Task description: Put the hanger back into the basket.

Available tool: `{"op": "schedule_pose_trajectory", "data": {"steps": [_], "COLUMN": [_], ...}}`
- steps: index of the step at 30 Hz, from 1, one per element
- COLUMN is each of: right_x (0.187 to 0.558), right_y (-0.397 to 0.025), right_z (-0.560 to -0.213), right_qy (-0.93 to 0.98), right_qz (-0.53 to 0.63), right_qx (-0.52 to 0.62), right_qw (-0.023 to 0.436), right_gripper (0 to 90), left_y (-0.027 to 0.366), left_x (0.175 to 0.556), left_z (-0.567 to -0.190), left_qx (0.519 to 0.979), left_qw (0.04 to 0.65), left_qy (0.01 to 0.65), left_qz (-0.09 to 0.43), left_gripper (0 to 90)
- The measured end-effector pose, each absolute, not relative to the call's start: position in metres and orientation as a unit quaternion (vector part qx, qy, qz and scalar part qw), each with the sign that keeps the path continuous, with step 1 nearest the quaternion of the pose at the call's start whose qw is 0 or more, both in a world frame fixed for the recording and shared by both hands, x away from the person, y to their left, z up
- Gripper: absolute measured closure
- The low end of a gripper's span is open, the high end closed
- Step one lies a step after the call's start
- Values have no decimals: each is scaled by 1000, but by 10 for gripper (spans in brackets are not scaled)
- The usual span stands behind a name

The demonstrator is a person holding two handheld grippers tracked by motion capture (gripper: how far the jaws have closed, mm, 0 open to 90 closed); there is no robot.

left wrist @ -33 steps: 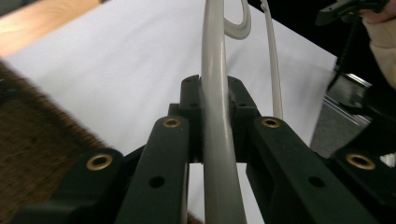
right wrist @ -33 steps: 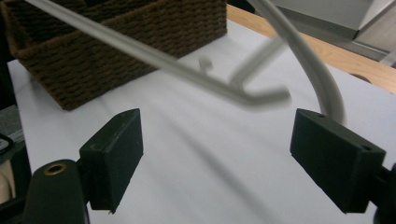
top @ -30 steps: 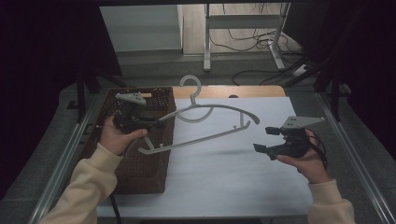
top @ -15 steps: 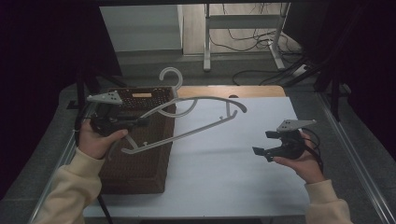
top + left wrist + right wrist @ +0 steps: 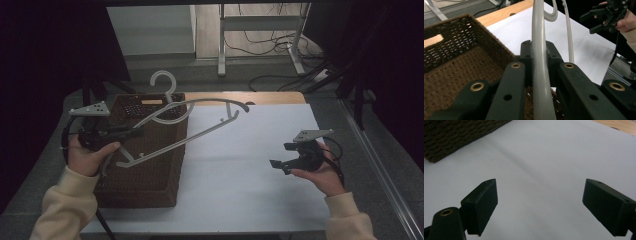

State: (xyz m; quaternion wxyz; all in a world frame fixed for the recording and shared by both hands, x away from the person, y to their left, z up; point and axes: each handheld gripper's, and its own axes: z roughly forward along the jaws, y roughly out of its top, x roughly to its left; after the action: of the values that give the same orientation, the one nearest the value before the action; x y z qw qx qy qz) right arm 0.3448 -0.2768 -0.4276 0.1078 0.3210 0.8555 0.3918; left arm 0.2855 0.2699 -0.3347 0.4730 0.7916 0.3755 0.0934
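1. Table point(image 5: 240, 165) with white top, wood strip at the far edge; everything below is placed relative to the basket.
2. Basket point(image 5: 150, 165), dark brown wicker, open-topped, sits on the table's left part. Interior looks empty in the left gripper view point(image 5: 454, 67); likely the drop spot for the hanger, hence the hanger hovering above it.
3. Hanger point(image 5: 192, 117), pale grey plastic, held in the air over the basket, tilted: hook end point(image 5: 162, 82) up beyond the basket's far rim, one arm reaching out right of the basket over the white top. Not touching basket or table as far as I can tell.
4. Left gripper point(image 5: 120, 134) above the basket's left rim, jaws clamped tight on the hanger's lower bar; the left gripper view shows the bar point(image 5: 540, 75) pinched between the two black jaws. Grip is near one end, so the rest hangs out sideways and the tilt follows from that.
5. Right gripper point(image 5: 280, 162) well to the right of the basket, low over the white top, jaws spread wide with nothing between them point(image 5: 539, 202). Seems parked out of the way.
6. Writing: an orange patch on the basket's far wall point(image 5: 151, 102) could be a label; too blurred to read. No brand legible.
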Motion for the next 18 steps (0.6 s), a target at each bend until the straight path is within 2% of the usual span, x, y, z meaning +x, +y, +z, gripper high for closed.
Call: {"op": "schedule_pose_trajectory", "data": {"steps": [18], "right_x": [347], "right_y": [-279], "right_z": [-433], "right_qy": [858], "right_qz": [381], "right_qx": [329], "right_qw": [101], "right_gripper": [126], "left_y": [288], "left_x": [273], "left_z": [-339], "left_qx": [779], "left_qw": [477], "left_qy": [389], "left_qz": [124], "left_gripper": [804]}}
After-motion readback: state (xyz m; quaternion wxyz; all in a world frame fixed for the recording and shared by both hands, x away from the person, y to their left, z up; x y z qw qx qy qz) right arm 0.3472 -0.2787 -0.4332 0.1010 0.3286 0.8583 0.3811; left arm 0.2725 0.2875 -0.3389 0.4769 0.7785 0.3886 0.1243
